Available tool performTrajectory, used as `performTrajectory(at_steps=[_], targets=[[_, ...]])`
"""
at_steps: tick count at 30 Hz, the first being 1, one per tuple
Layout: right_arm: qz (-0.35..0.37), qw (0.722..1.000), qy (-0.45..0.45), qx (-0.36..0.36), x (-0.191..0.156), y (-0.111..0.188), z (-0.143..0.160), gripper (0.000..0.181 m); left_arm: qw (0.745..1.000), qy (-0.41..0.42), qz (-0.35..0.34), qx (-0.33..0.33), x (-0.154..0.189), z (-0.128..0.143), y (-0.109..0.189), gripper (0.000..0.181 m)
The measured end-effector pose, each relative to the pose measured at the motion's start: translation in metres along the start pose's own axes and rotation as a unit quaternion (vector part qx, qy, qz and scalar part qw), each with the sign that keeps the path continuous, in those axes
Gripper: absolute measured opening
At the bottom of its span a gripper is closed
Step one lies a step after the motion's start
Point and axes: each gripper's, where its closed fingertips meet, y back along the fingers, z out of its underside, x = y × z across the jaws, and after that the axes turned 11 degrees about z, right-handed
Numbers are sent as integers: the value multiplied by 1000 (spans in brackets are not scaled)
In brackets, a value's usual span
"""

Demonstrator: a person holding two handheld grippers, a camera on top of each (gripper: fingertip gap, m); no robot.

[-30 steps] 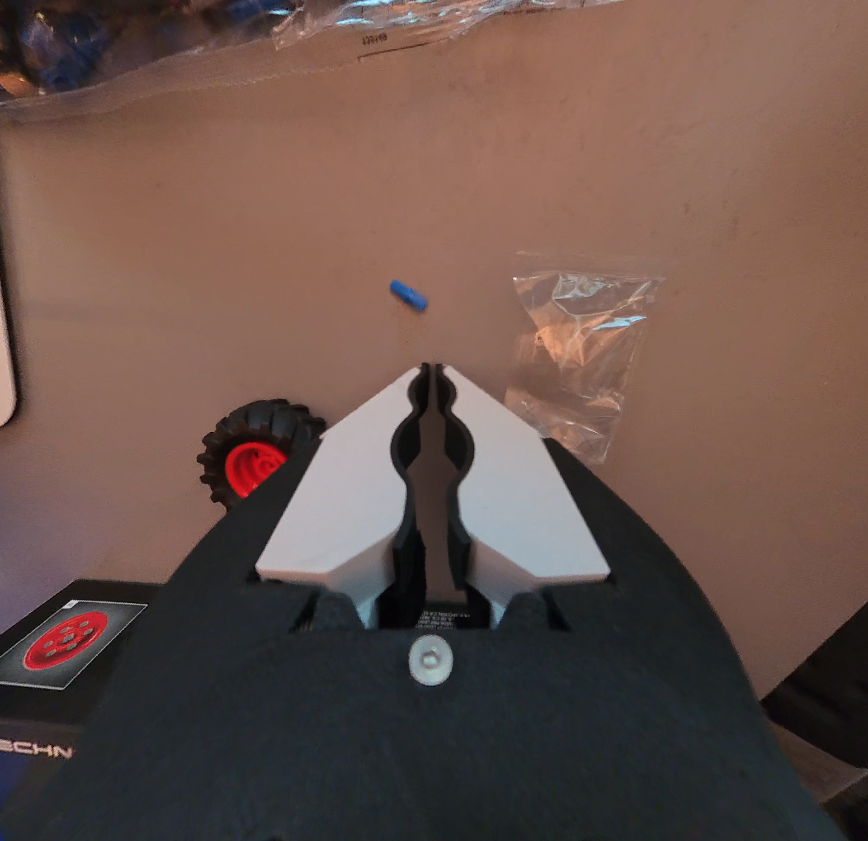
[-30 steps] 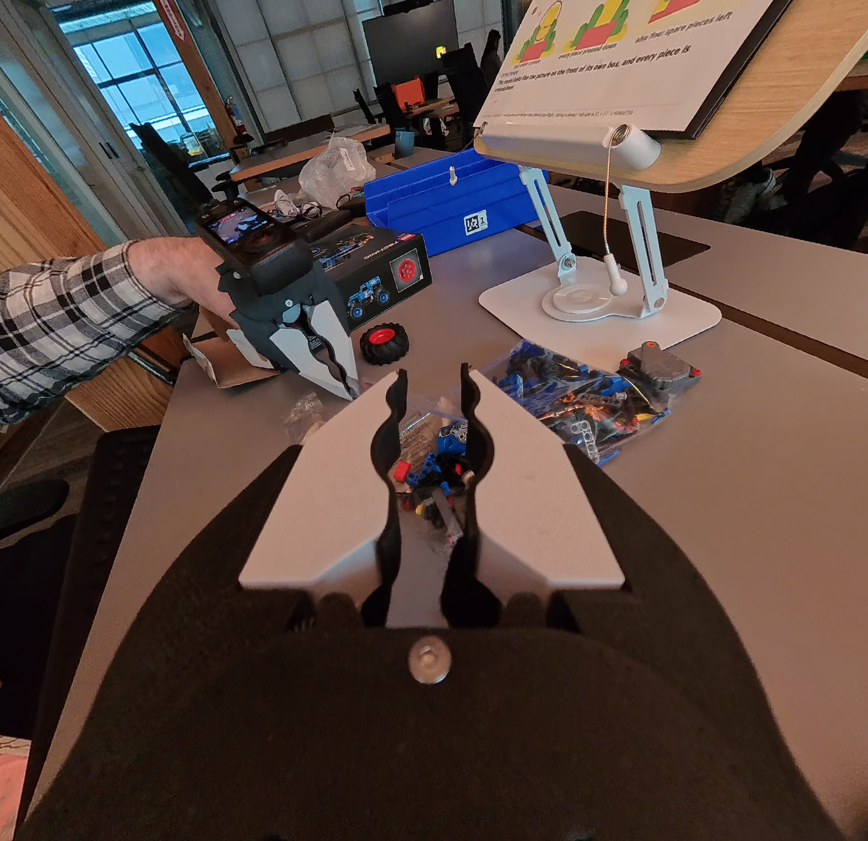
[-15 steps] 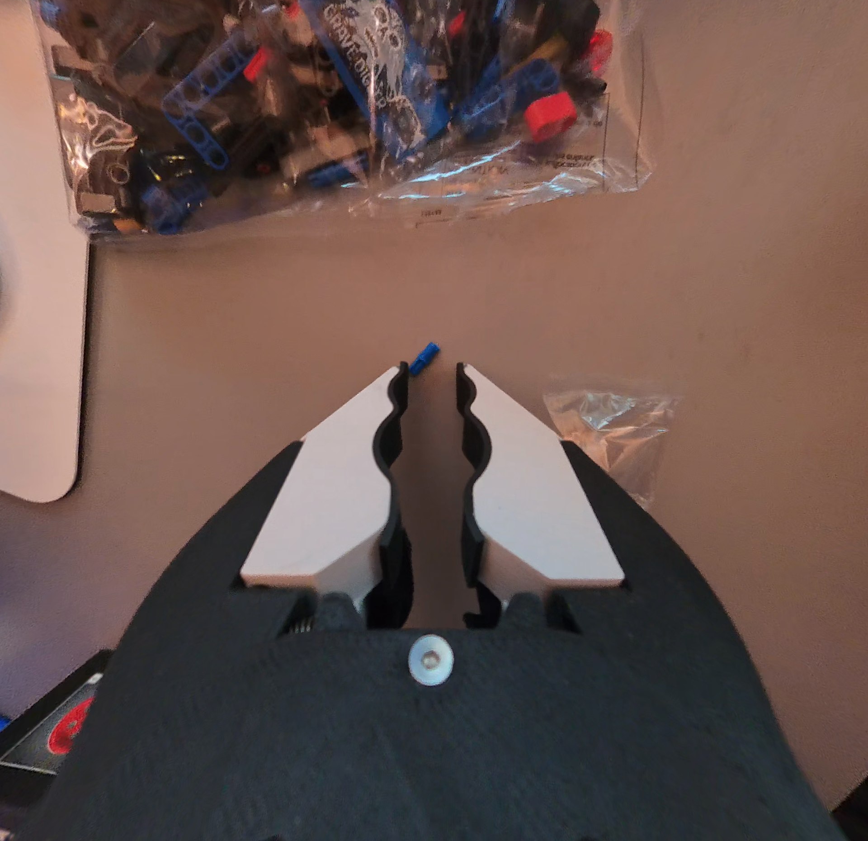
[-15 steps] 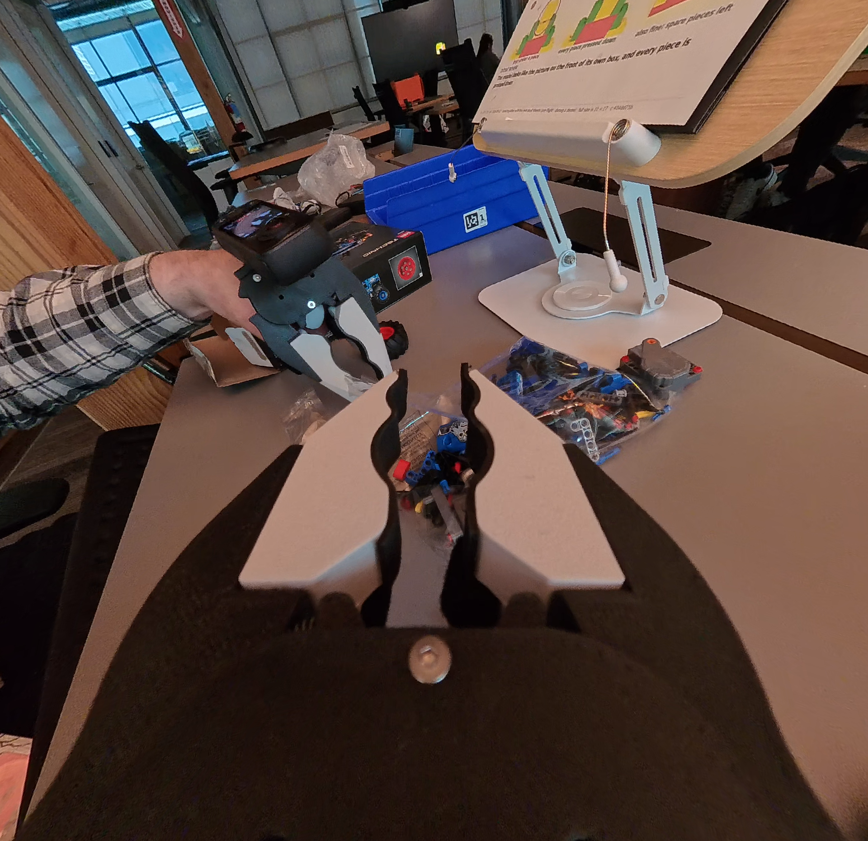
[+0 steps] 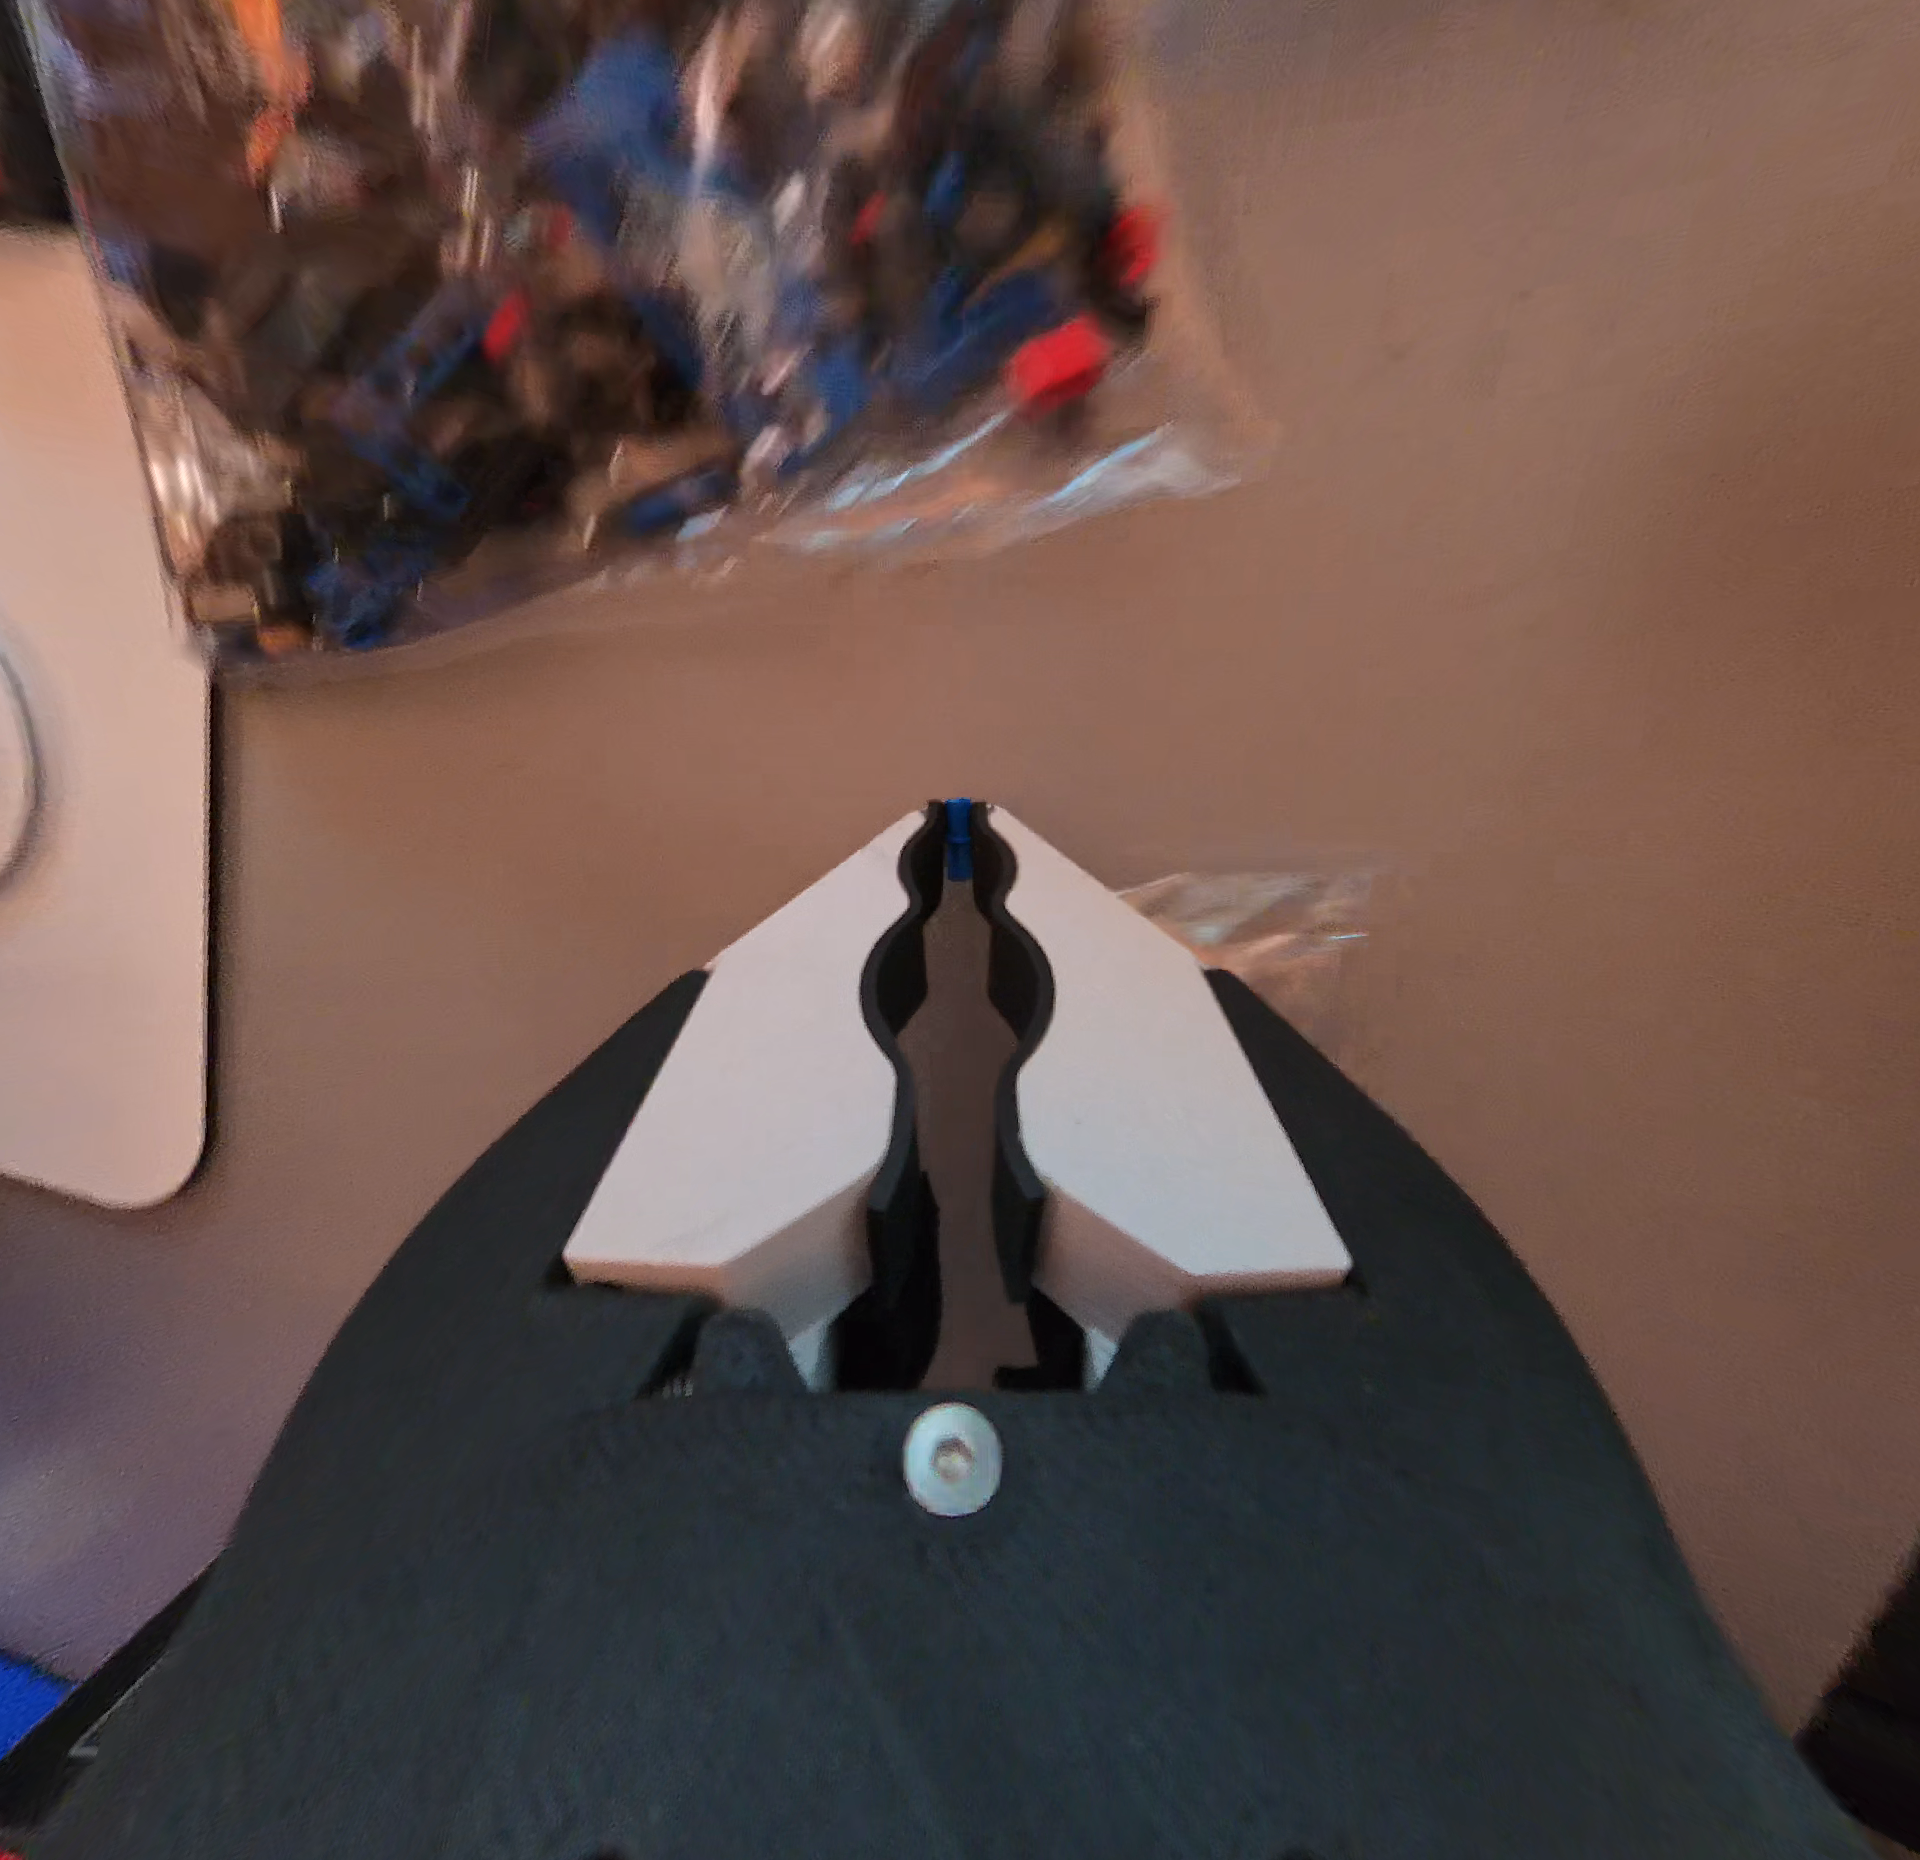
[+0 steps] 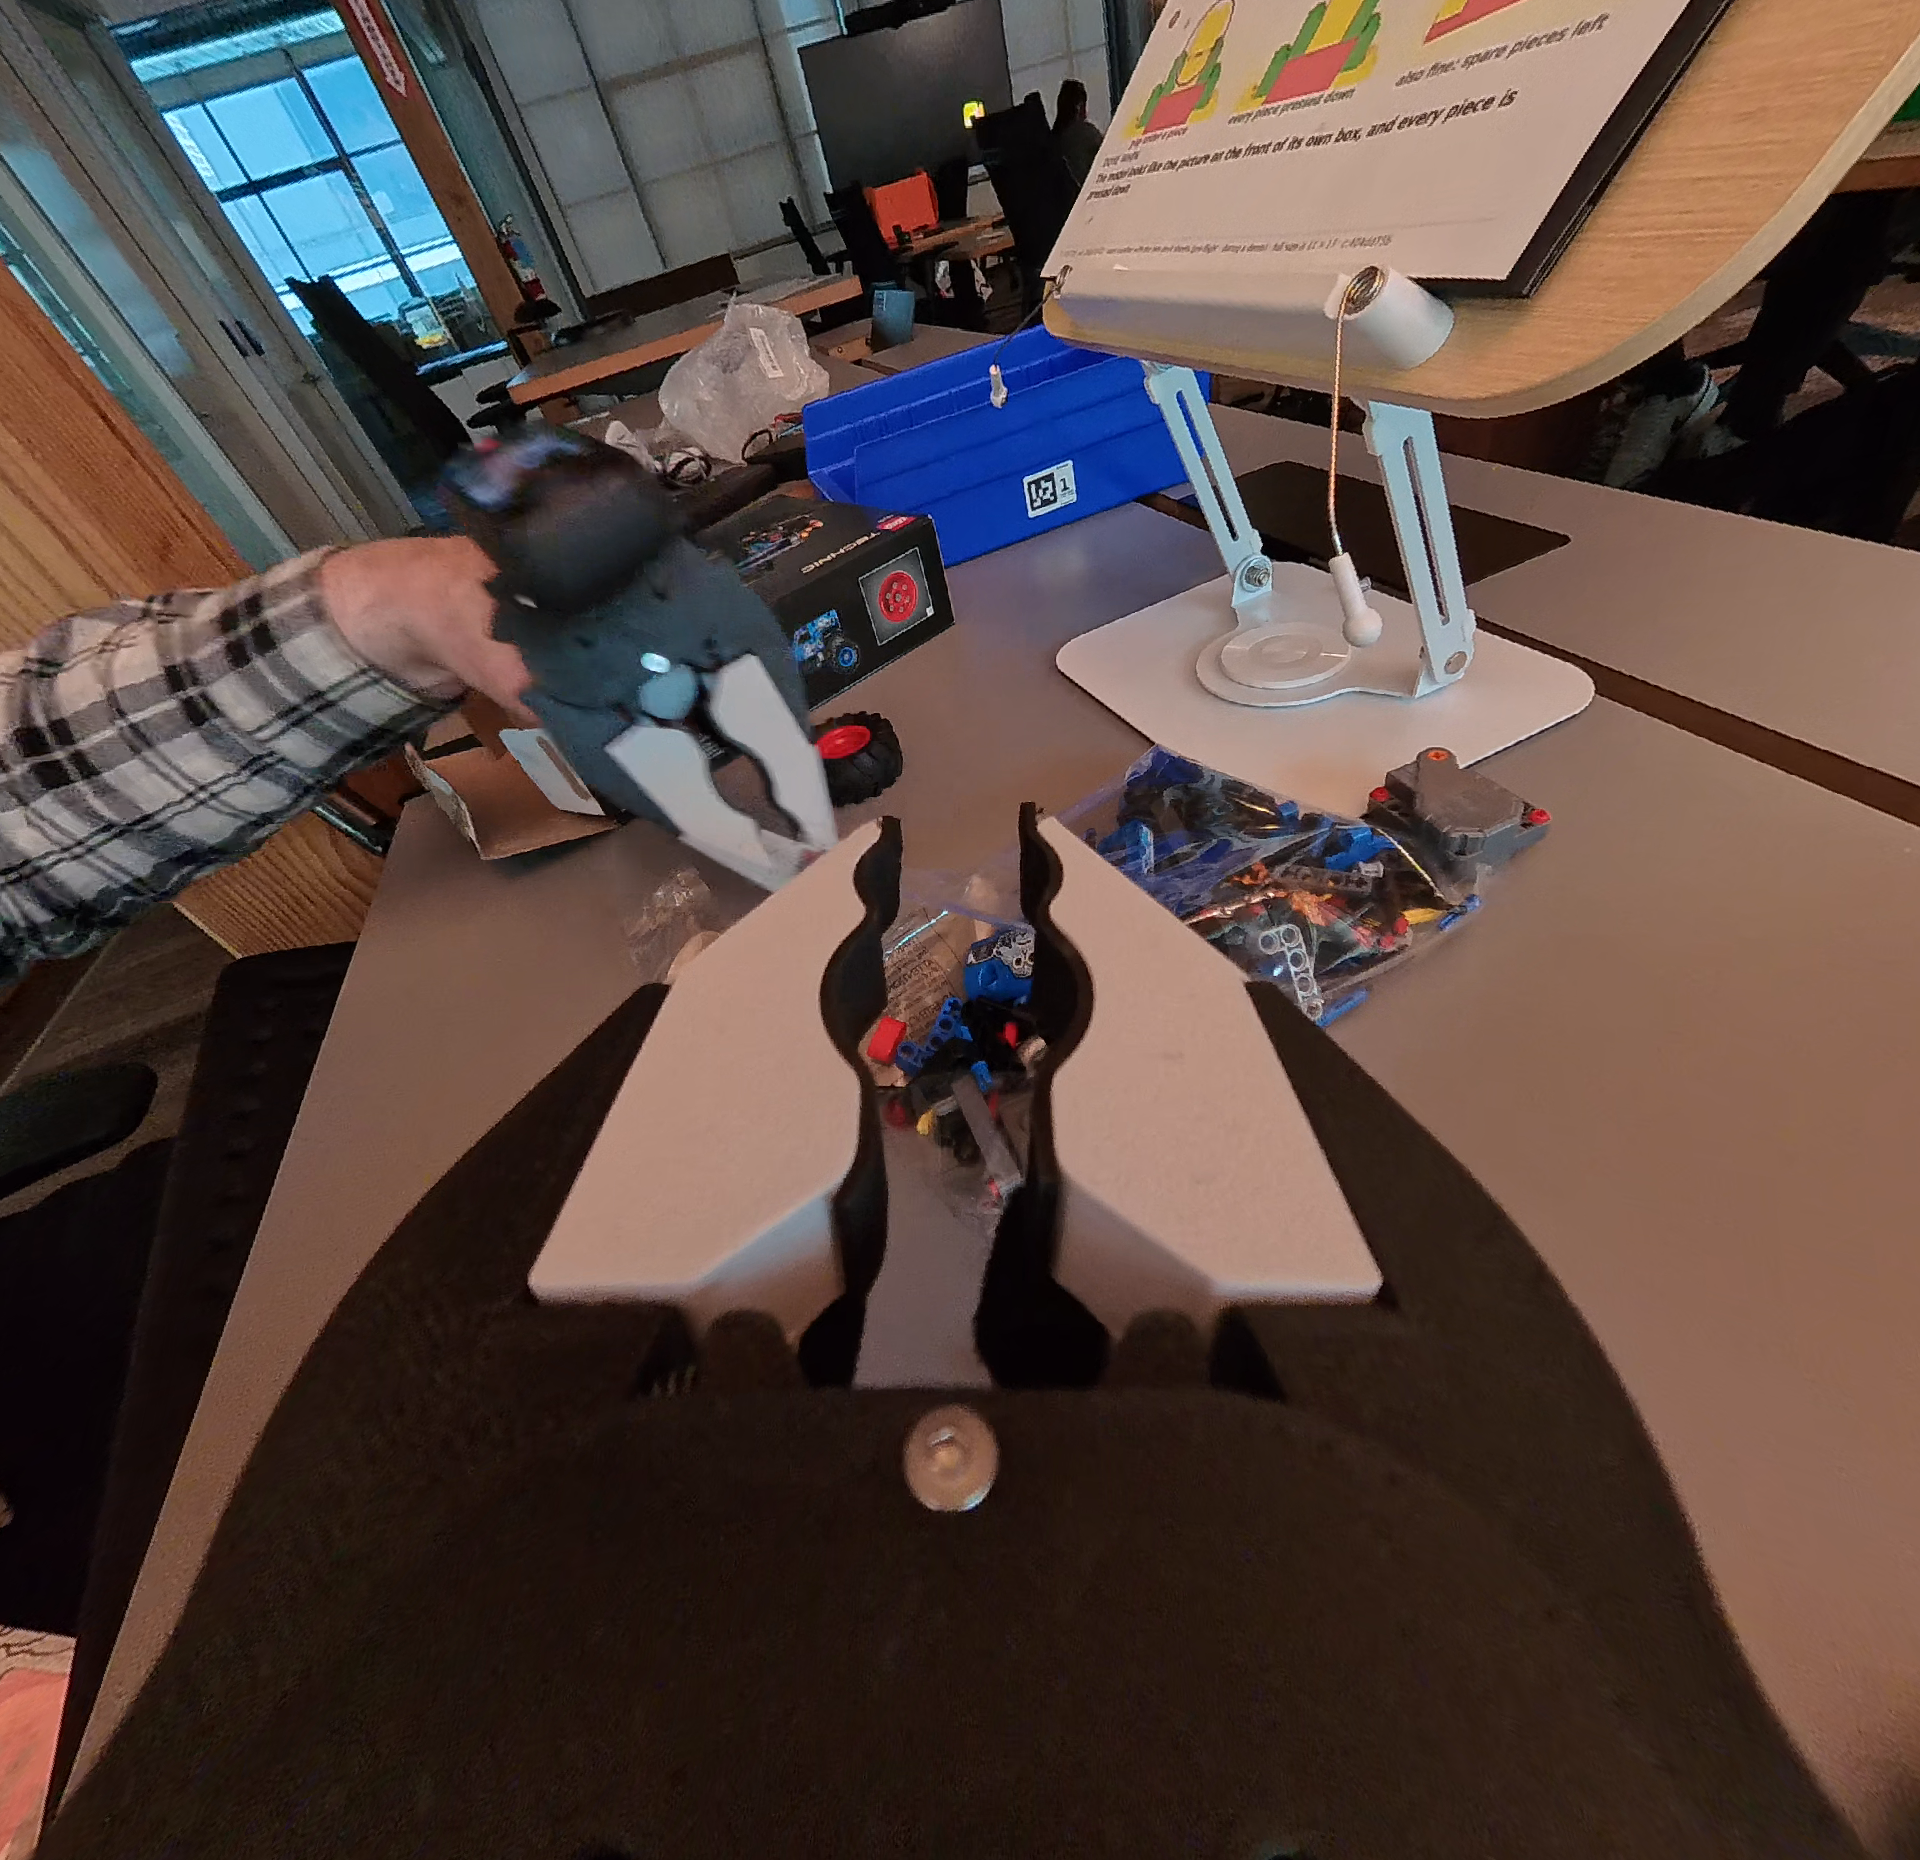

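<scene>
Grey table (image 6: pixel 1558 1083): white stand base (image 6: pixel 1320 688) at the far side, big clear bag of building-toy parts (image 5: pixel 644 283) in front of it. Right gripper (image 6: pixel 956 823) hovers above a smaller parts bag (image 6: pixel 956 1062), jaws partly apart, gripping nothing. Left gripper (image 5: pixel 958 823) closed, tips pinching a small blue pin (image 5: pixel 957 836); empty clear baggie (image 5: pixel 1247 901) just right.

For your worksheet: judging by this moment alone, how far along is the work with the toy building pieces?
Done: one wheel lies loose beside the box. In hand: left gripper pinches a small blue pin. Left: both bags are full, nothing assembled; right gripper hangs open above one.
</scene>
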Motion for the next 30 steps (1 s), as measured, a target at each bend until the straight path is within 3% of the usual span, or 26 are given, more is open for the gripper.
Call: performTrajectory(at_steps=[4, 8, 11, 14, 20, 25, 28, 30], targets=[[-2, 1000, 4, -4, -2, -2, 1, 21, 995, -69, -14, 65, 39, -54, 19, 1], [2, 1000, 6, -9, -1, -3, 4, 21, 990, -83, -78, 80, 25, -89, -6, 2], [9, 1000, 6, -8, 2, 0, 3, 21, 985, -77, -145, 54, 3, -88, -17, 19], [14, 1000, 7, -3, 5, 3, 0, 21, 975, -64, -158, 144, 2, -103, 3, 20], [20, 998, 48, -47, -2, 10, 11, 20, 939, -5, -205, 274, -24, -87, 62, 24], [-8, 958, 156, -240, -34, 30, 75, 20, 938, 0, -172, 300, -28, -82, 46, 33], [-63, 936, 189, -291, -59, 31, 106, 19, 933, -1, -171, 317, -29, -85, 35, 35], [-58, 922, 200, -325, -56, 31, 122, 21, 929, -2, -171, 328, -31, -86, 33, 35]])
